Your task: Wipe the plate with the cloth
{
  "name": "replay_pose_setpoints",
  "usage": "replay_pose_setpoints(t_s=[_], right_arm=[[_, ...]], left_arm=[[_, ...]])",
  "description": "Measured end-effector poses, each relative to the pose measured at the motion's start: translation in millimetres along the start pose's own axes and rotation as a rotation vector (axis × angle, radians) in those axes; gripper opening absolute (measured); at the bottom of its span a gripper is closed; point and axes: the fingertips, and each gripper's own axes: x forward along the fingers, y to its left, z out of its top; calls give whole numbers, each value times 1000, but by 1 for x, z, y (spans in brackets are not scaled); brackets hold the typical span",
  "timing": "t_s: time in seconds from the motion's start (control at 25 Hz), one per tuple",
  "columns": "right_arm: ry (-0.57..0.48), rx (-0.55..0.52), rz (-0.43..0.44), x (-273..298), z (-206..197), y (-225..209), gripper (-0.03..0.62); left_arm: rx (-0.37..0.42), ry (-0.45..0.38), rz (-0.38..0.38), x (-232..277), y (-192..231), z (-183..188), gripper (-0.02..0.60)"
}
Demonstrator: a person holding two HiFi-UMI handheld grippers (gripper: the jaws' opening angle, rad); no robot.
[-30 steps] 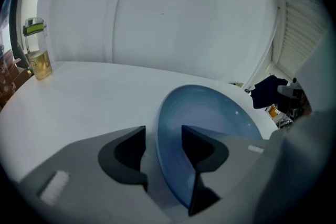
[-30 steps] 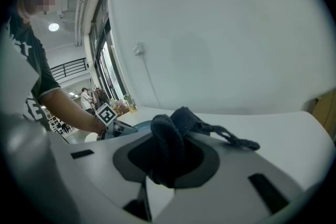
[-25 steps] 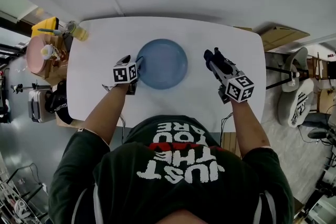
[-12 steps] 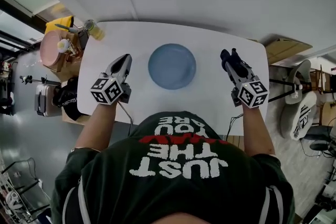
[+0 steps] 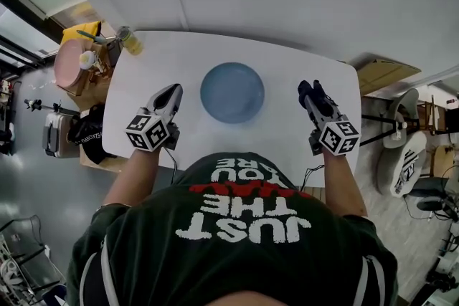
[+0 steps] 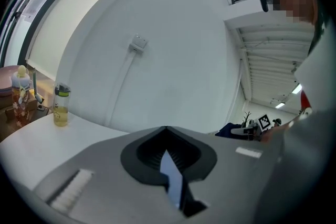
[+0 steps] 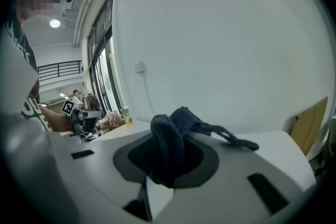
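Blue plate: it lies flat at the middle of the white table, between your two tools and touched by neither. Judge it stiff, smooth, probably slippery and breakable; if you steady it, take it at the rim.
Cloth: soft, light and limp, bunched into a dark roll with a loose tail trailing toward the right of the right gripper view. It will likely fold and drag rather than push, so pinch a bundle, not an edge.
Right hand-held gripper: clamped on the cloth, right of the plate and apart from it.
Left hand-held gripper: its jaws have just been closing and now meet with nothing between them; it is left of the plate, apart from it.
Head view: the only one that shows the plate and how both tools flank it; the cloth there is just a dark blob.
Right gripper view: shows how the roll sits in the jaws.
Left gripper view: shows the jaws together, and a yellowish bottle at centre left; no plate.
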Motion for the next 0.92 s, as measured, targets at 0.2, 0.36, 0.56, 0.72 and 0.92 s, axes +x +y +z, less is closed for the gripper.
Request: replay_pose_setpoints(t_s=[0.2,0.36,0.56,0.72,0.92], right_arm=[[25,-15,-3,1,-8,2,67],[35,-22,-5,-1,-9,2,67],[40,-29,-3,-1,-7,2,67],[46,-37,5,1,-6,5,67],[50,-45,12,3,-6,10,67]], left_arm=[[7,6,-4,4,-3,0,6],[5,11,1,3,-2,-1,6],[7,16,3,1,-2,-1,6],[9,19,3,1,-2,-1,6],[13,26,4,-3,-1,-3,6]])
